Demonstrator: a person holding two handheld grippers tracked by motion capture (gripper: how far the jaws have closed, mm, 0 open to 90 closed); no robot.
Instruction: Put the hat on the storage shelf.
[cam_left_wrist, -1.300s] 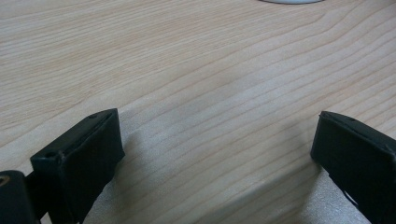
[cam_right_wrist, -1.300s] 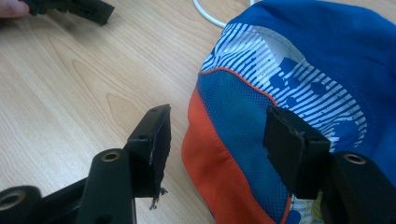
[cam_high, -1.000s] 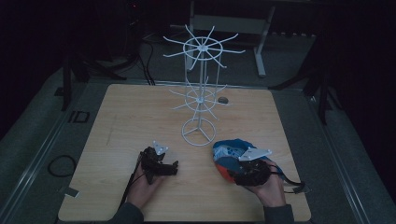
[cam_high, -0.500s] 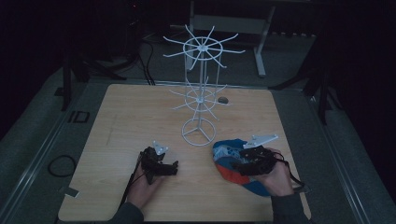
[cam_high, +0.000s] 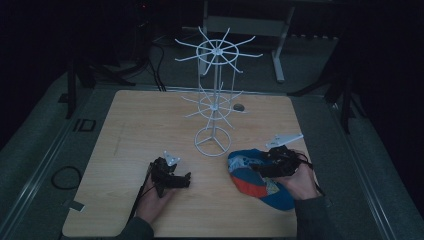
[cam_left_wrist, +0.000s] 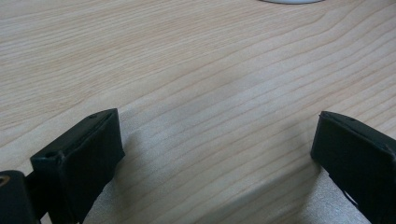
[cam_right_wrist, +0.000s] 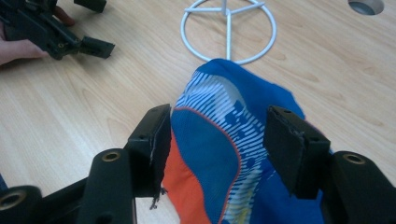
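A blue and orange cap (cam_high: 256, 184) with white stripes hangs at the front right of the wooden table (cam_high: 135, 120). My right gripper (cam_high: 260, 166) is shut on it. In the right gripper view the cap (cam_right_wrist: 219, 140) fills the gap between the two black pads, and its far edge droops towards the stand's ring base (cam_right_wrist: 229, 30). My left gripper (cam_high: 186, 179) rests low over the table at the front left. Its jaws stand wide open with bare wood between them (cam_left_wrist: 217, 126). It also appears at the upper left of the right gripper view (cam_right_wrist: 100, 25).
A white wire hanging stand (cam_high: 215, 100) with two tiers of spoke hooks rises at the table's middle, just beyond the cap. A small round grommet (cam_high: 239, 106) sits behind it. Dark floor, cables and metal frames surround the table.
The right hand has risen and shifted right with the cap, which now hangs longer towards the front edge. The left hand and gripper have stayed put.
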